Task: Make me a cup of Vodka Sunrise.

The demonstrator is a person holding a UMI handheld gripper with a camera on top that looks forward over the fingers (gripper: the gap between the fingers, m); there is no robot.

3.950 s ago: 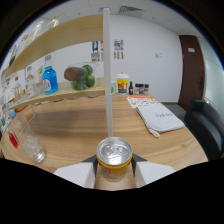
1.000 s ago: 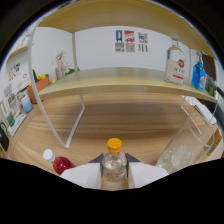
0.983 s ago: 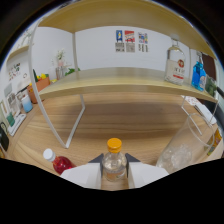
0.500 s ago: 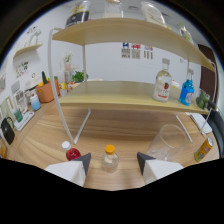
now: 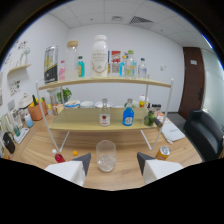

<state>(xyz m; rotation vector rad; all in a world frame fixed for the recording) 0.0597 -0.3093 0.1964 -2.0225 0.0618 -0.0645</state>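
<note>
We are finding the shelf bottles' (image 5: 104,111) labels too small to read; the can (image 5: 163,152) is sitting partly hidden behind the gripper (image 5: 114,162).

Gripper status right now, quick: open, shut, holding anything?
Gripper: open, holding nothing. The empty clear glass stands on the wooden table between and just ahead of the fingertips, with a gap at each side.

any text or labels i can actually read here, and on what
No text is legible.
Clear bottle on the lower shelf: red label, lettering too blurred.
Blue bottle beside it: label unreadable.
Tall white bottle on the top shelf: markings too small.
Wall posters behind: print too small.
The gripper is open, a glass between its fingers.
</note>
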